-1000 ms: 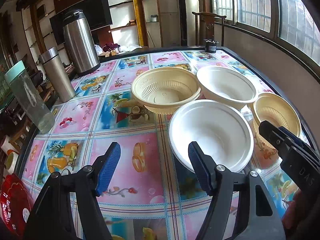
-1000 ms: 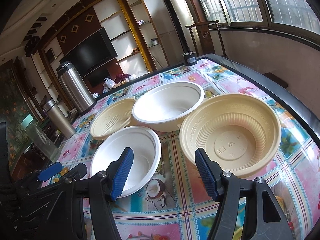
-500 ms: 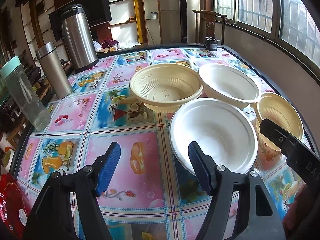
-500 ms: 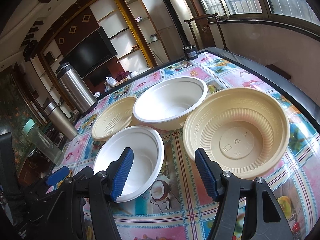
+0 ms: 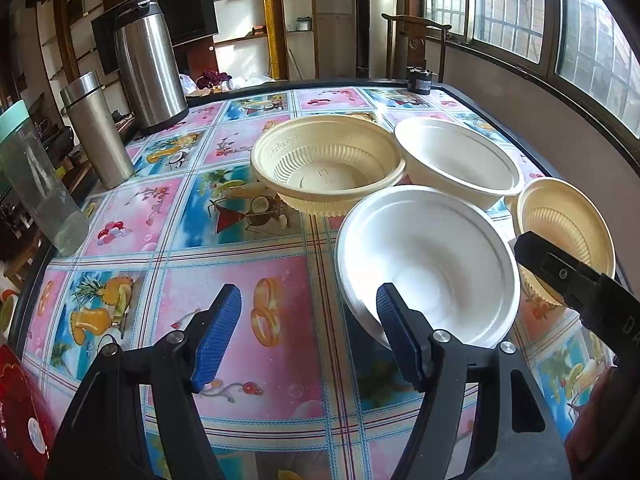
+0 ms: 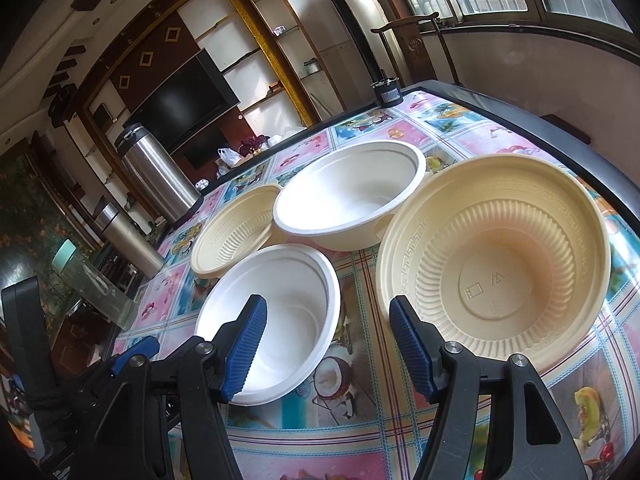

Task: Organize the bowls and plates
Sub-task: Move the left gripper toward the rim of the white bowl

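Four round disposable bowls sat clustered toward the window-side edge of the desk [image 5: 224, 240], which was covered by a glossy cloth printed with pink and blue fruit squares. Nearest the left gripper [image 5: 308, 332] lay a shallow white foam bowl [image 5: 428, 260], its near rim just behind the gripper's right blue-padded finger; the jaws stood wide apart over bare cloth, holding nothing. Behind that bowl stood a cream ribbed plastic bowl [image 5: 328, 164], with a deeper white foam bowl [image 5: 456, 160] just beside it toward the window, their rims touching or nearly so. A second cream ribbed plastic bowl [image 5: 564, 220] lay closest to the window-side edge, partly hidden in the left wrist view by the black body of the right gripper [image 6: 328, 344]. In the right wrist view that gripper's jaws were also apart and empty, the left finger in front of the shallow white bowl's rim and the right finger in front of the near rim of the second cream bowl; whether either touched could not be told. Along the opposite edge stood a tall stainless steel thermos jug [image 5: 148, 64], a smaller steel tumbler [image 5: 96, 128] and a clear bottle with a mint-green lid [image 5: 36, 184]. A small dark cylindrical object [image 5: 418, 82] sat at the far corner.
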The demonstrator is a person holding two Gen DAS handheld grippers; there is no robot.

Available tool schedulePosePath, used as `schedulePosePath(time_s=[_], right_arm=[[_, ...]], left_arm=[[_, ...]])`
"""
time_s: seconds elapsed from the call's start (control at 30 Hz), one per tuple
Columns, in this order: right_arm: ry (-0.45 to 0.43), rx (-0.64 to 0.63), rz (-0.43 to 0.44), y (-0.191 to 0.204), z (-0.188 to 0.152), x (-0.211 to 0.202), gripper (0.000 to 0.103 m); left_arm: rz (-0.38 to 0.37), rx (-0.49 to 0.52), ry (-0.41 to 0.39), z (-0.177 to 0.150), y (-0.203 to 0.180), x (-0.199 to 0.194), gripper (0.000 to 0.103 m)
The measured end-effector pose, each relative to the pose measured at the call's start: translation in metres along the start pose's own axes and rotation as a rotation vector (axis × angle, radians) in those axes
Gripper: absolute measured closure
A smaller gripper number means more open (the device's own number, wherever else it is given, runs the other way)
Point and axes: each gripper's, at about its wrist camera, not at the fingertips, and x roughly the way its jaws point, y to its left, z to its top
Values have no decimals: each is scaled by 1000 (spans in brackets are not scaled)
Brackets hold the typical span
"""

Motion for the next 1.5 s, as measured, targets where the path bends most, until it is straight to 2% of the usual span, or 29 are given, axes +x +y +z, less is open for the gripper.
schedulePosePath(time_s=[0.43,0.53,0.67,0.73,0.87,0.97,1.1,1.2,1.37,1.5], right_arm=[[5,-1,-15,0,0,2,38],[7,3,-9,-1,0,1,38],[7,19,84,-1,0,-2,39],[13,17,104,1,0,-2,39],[33,42,185,0,-1,-3,39],[35,42,214,3,-2,-7,39],[6,-7,284,11,-3,-19,38],[102,-3,311,14,-7,-6,39],[172,55,266,4,-9,5,41],[191,86,255,-3,-9,7,41]], left_arm=[[-34,-9,32,-4,3,9,33],[-73,-40,52,-3,10,12,33],[-144,-119,62,1,28,12,33],[-167,-152,63,3,36,11,33],[-193,-200,77,3,46,15,33],[-203,-201,77,3,45,15,33],[-201,-198,65,3,47,12,33],[-179,-212,43,6,54,8,33],[-103,-228,-11,8,65,-2,33],[-105,-217,36,6,64,7,33]])
